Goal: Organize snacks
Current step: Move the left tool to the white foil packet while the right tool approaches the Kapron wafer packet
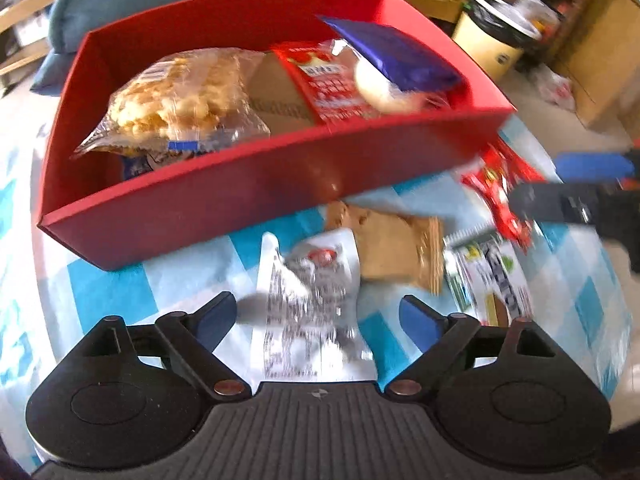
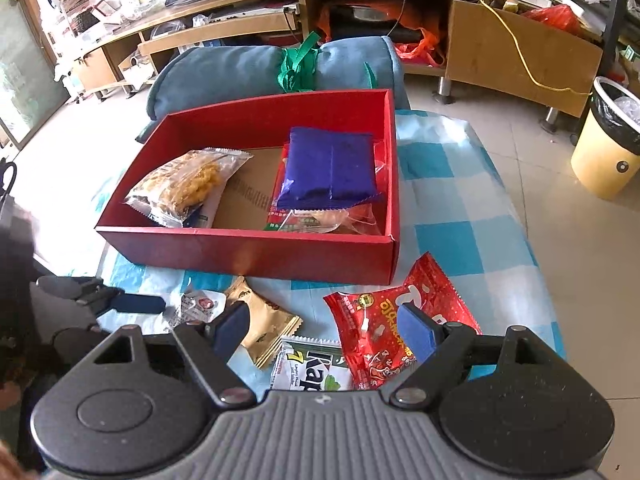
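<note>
A: Where do things stand? The left gripper (image 1: 318, 318) has its blue-padded fingers spread wide over the crinkly white-and-silver foil sachet (image 1: 308, 320), which lies flat on the cloth between them without being pinched.

B: And the right gripper (image 2: 326, 328) is spread open too, holding nothing, above the shiny red foil snack bag (image 2: 384, 320) and the white-and-green printed packet (image 2: 308, 364). The tan foil biscuit pack (image 2: 264, 328) lies between the two grippers.

A: Four snacks outside, then. The open red cardboard box (image 2: 248, 252) already holds a clear bag of golden puffed pieces (image 2: 188, 184) on its left and a dark blue pillow-shaped pouch (image 2: 330, 168) stacked on red packets at its right.

B: What worries you?

A: The sachet is thin and flat. I think closing fingers may slide over it or crumple it rather than lift it. The left view is also blurred, so aim is uncertain.

B: The grippers are near each other; they could collide or knock the tan pack. The light box might also be pushed along.

A: The surface is a blue-and-white checked cloth (image 2: 452, 216), probably slippery. Behind the box is a rolled blue-grey cushion tied with green strap (image 2: 248, 68).

B: Around it: tiled floor, a low wooden cabinet (image 2: 520, 40) with cables, and a cream waste bin with a black liner (image 2: 604, 160).
</note>
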A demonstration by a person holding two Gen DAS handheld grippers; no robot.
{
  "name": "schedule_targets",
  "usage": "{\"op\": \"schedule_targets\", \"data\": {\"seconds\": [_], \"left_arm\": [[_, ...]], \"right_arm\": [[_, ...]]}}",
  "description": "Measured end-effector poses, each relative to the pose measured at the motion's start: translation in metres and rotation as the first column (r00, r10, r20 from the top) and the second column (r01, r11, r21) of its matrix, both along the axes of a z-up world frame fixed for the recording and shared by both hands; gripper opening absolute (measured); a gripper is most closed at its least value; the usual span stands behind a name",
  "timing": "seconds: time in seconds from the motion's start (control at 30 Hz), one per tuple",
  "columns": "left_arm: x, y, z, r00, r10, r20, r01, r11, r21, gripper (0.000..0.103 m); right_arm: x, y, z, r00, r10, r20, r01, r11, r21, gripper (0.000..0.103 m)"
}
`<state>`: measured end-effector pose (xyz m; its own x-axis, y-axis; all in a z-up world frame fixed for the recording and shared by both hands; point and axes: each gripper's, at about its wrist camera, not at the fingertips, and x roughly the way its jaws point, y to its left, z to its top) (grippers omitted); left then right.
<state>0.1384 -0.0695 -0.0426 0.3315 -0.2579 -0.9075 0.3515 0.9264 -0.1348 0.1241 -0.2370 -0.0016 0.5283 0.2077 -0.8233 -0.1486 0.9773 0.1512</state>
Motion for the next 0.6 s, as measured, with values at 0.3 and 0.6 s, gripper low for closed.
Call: {"op": "schedule_targets", "data": {"seconds": [0.3, 0.6], "left_arm": [[-0.003, -0.016, -0.002, 0.998, 0.03, 0.06, -0.035, 0.996, 0.085, 0.077], [-0.036, 0.022, 0.003, 0.997, 0.074, 0.014, -0.074, 0.995, 0.066, 0.063]], "right_arm": [[0.001, -0.009, -0.004, 1.0, -0.012, -0.015, 0.012, 1.0, -0.014, 0.075], [-0.006, 0.0, -0.013, 0.999, 0.024, -0.036, -0.026, 0.998, -0.049, 0.075]]}}
